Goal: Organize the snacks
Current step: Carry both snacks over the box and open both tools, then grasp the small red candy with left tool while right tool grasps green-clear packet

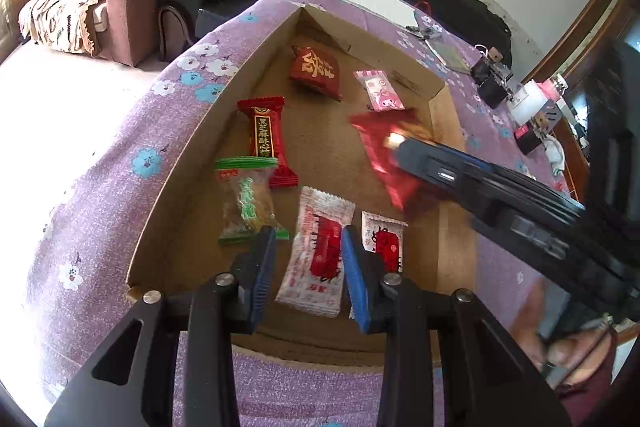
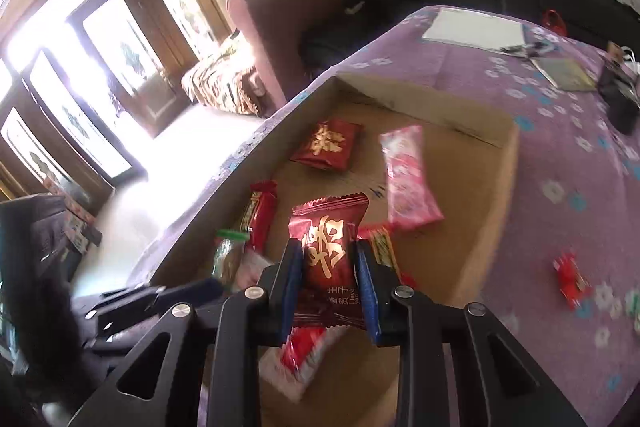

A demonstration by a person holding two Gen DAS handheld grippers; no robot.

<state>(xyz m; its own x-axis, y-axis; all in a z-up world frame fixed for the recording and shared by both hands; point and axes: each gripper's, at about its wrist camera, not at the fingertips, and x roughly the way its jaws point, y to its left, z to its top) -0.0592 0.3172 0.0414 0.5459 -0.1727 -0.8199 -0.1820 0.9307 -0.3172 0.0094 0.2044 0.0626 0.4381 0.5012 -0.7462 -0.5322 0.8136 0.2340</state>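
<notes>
My right gripper (image 2: pixel 328 283) pinches a dark red snack packet (image 2: pixel 328 239) between its blue pads, above the cardboard tray (image 1: pixel 256 67) on the purple flowered tabletop (image 1: pixel 100 163). My left gripper (image 1: pixel 308 275) hangs with its jaws apart over a white-and-red packet (image 1: pixel 316 251) on the tray floor. Farther in lie a green-edged packet (image 1: pixel 246 201), a long red one (image 1: pixel 266 137), a pink one (image 1: pixel 380 91) and a red pouch (image 1: pixel 316 71).

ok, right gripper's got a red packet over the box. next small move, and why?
Probably lower and open. The right gripper is shut on the red packet above the cardboard box, over bare floor between the other snacks.
</notes>
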